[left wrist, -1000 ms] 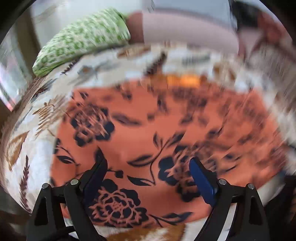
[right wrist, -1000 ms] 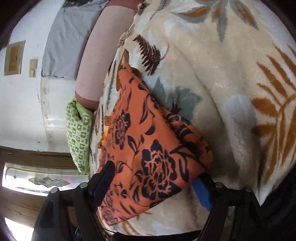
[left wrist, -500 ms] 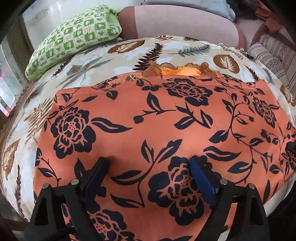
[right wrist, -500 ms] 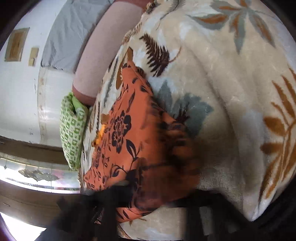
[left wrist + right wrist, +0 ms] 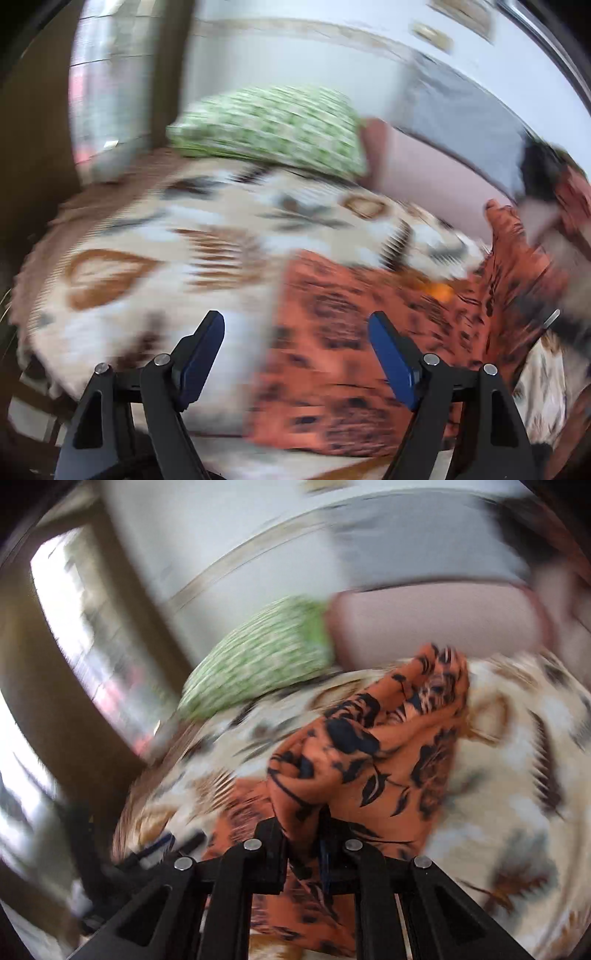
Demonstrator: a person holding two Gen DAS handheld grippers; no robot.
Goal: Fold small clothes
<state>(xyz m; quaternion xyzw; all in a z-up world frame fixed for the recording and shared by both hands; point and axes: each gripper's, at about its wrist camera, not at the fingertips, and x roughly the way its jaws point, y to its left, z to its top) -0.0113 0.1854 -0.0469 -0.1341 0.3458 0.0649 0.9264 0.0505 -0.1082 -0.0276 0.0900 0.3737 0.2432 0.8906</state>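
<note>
Left gripper (image 5: 295, 334) jaws apart, just narrowing, right gripper (image 5: 303, 823) clamped

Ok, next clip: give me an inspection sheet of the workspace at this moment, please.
Surface: leaf-print blanket, blurred.
Job's things: orange floral garment, one part lifted, the rest lying on the blanket.
Clutter: green patterned pillow at the far edge.
Grippers: left gripper open, nothing between its fingers, jaws just closing a little; right gripper shut on the garment.
Cables: nothing seen.
Surroundings: pink headboard, white wall.

A bedroom in a home is shown: a bed covered with a leaf-print blanket (image 5: 155, 273), a green pillow (image 5: 273, 129) and a window (image 5: 85, 635) are seen.
</note>
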